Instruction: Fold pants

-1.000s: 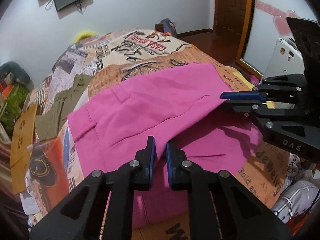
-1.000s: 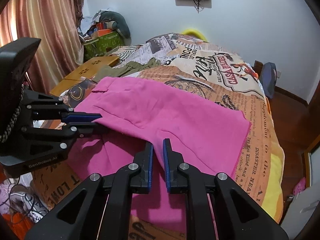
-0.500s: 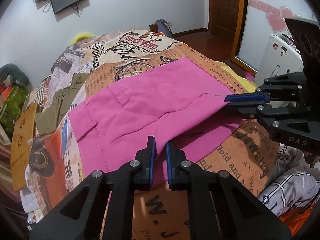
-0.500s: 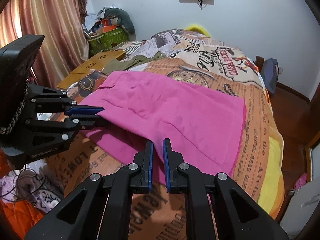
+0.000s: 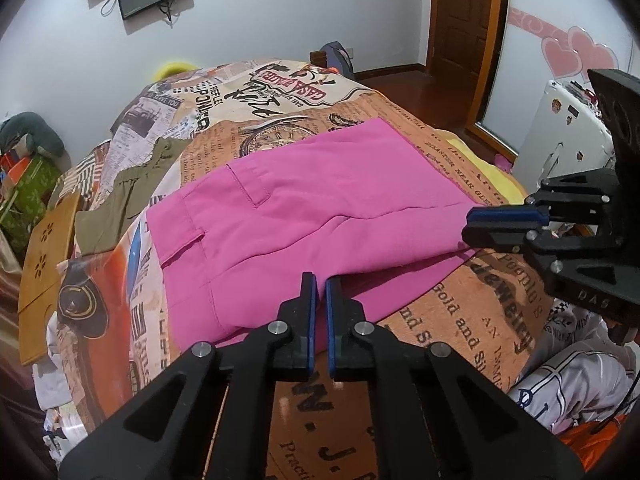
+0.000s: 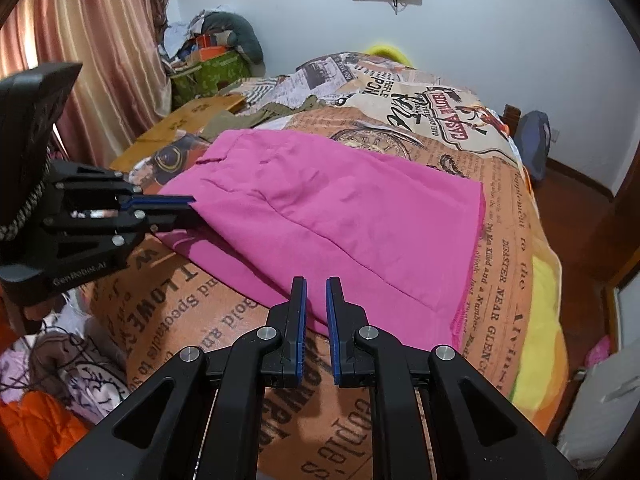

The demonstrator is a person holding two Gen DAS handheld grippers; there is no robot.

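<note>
Pink pants (image 5: 304, 208) lie on the bed, folded over lengthwise, waistband to the left in the left wrist view. They also show in the right wrist view (image 6: 340, 216). My left gripper (image 5: 321, 280) sits at the near folded edge with its jaws nearly closed and a thin gap; the cloth lies just beyond the tips. It shows from the side in the right wrist view (image 6: 188, 206). My right gripper (image 6: 316, 284) has a slightly wider gap and holds nothing, at the near edge of the pants. It shows in the left wrist view (image 5: 470, 224).
The bed carries a newspaper-print cover (image 5: 460, 312). An olive garment (image 5: 128, 192) and a wooden board (image 5: 44, 256) lie at its far left. Clothes are piled on the floor (image 5: 568, 380). A green box (image 6: 208, 76) and a curtain (image 6: 92, 40) stand near the wall.
Both grippers drew back toward the near edge of the bed and let the pink fabric go. The raised top layer has settled flat on the lower one.
</note>
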